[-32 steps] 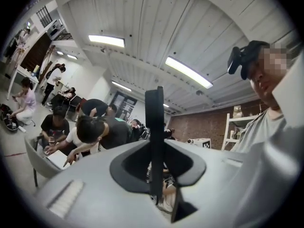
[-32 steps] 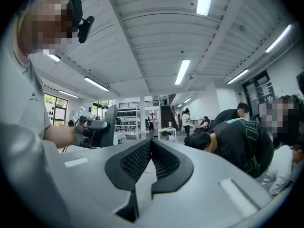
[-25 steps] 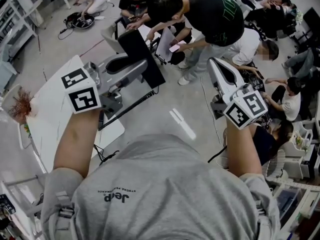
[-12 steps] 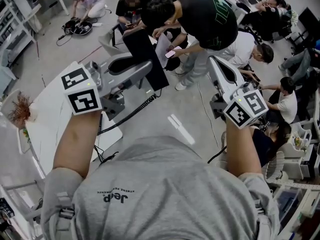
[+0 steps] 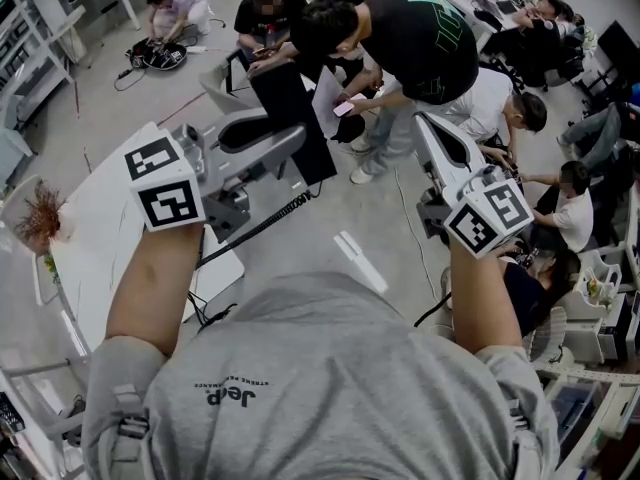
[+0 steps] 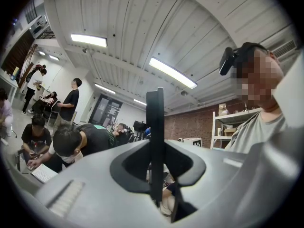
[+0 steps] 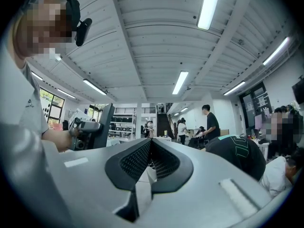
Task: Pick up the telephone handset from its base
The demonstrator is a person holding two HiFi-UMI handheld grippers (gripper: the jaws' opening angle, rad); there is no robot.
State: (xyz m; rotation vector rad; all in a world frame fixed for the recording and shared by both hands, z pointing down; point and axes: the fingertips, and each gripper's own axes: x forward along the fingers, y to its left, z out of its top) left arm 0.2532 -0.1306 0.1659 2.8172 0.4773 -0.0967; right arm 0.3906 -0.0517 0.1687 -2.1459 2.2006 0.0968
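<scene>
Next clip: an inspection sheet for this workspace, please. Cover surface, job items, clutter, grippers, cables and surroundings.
Surface: white table, low at the left.
Job's things: black handset held up off the table; base not seen.
Clutter: reddish dried plant at the table's edge.
Grippers: left gripper clamped on the handset; right gripper shut, empty.
Cables: coiled cord runs from the handset down toward the table.
Surroundings: people gathered on the floor beyond.

Operator: grey short-sleeved T-shirt [image 5: 330, 368], "Jeep" printed on the back. Left gripper [image 5: 295, 138] and right gripper [image 5: 428, 128]: grey moulded shells. Each carries a black-and-white marker cube [image 5: 165, 183].
</scene>
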